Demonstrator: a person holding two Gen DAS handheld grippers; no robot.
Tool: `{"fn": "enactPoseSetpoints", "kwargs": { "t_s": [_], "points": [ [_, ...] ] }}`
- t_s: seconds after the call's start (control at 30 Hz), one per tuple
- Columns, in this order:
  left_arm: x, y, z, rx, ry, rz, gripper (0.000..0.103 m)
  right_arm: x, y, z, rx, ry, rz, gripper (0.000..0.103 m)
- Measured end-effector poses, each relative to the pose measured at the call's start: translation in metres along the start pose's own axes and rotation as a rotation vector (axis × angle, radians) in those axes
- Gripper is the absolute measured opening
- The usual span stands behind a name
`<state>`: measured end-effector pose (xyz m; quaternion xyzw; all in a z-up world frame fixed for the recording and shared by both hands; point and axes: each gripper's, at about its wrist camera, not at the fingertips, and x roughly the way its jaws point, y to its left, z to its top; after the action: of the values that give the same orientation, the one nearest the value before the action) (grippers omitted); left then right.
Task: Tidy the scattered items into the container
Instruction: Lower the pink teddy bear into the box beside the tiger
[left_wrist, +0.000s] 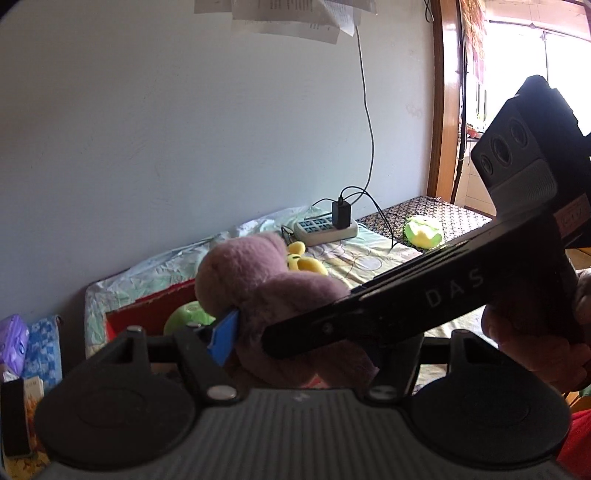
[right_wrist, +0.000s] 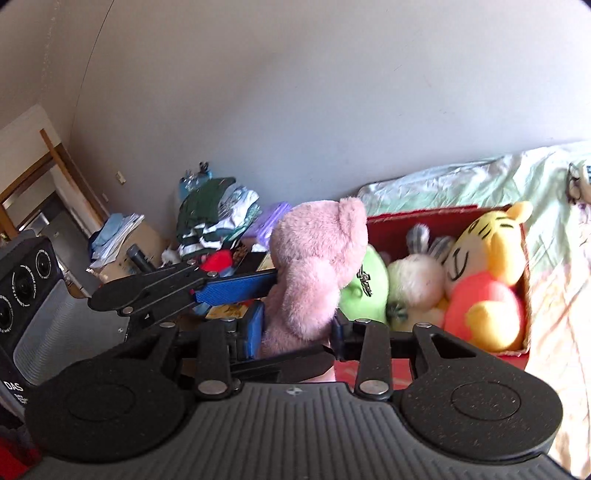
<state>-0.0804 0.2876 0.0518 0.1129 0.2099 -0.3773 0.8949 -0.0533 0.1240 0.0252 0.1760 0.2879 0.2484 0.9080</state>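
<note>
A pink plush bear (right_wrist: 314, 266) is held over the near left end of a red cardboard box (right_wrist: 424, 214) on the bed. Both grippers grip it. My left gripper (left_wrist: 295, 332) is shut on the bear (left_wrist: 258, 280); its blue pad (left_wrist: 223, 338) presses the plush. My right gripper (right_wrist: 299, 328) is shut on the bear's lower body. The other gripper's blue finger (right_wrist: 236, 290) comes in from the left. In the box lie a green plush (right_wrist: 364, 291), a white rabbit plush (right_wrist: 417, 280) and a yellow tiger plush (right_wrist: 484, 280).
On the bed sheet (left_wrist: 369, 254) lie a yellow plush (left_wrist: 304, 260), a green-yellow plush (left_wrist: 423, 230) and a power strip (left_wrist: 325, 225) with a charger and cables. A pile of clothes (right_wrist: 214, 218) and clutter sit left of the bed. A wall is behind.
</note>
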Motion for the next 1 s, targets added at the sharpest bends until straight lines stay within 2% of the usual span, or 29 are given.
{"fn": "enactPoseSetpoints", "kwargs": {
  "t_s": [0.07,0.2,0.4,0.6,0.8,1.0],
  "points": [
    [0.017,0.004,0.007,0.03,-0.011,-0.009,0.068,0.008,-0.009,0.003,-0.014,-0.044,-0.052,0.039],
    [0.057,0.016,0.014,0.053,0.02,-0.018,0.068,0.026,-0.03,0.005,0.007,-0.101,-0.121,0.037],
    [0.097,0.028,0.012,0.022,0.065,-0.023,0.065,0.045,-0.05,0.001,0.003,-0.158,-0.2,0.037],
    [0.113,0.033,-0.001,-0.008,0.118,-0.034,0.065,0.052,-0.051,-0.007,0.005,-0.116,-0.234,0.037],
    [0.113,0.029,-0.014,-0.008,0.167,-0.117,0.063,0.048,-0.051,-0.009,0.011,-0.012,-0.294,0.029],
    [0.128,0.021,-0.016,0.024,0.177,-0.128,0.065,0.061,-0.053,-0.008,0.001,0.008,-0.364,0.028]
  ]
}}
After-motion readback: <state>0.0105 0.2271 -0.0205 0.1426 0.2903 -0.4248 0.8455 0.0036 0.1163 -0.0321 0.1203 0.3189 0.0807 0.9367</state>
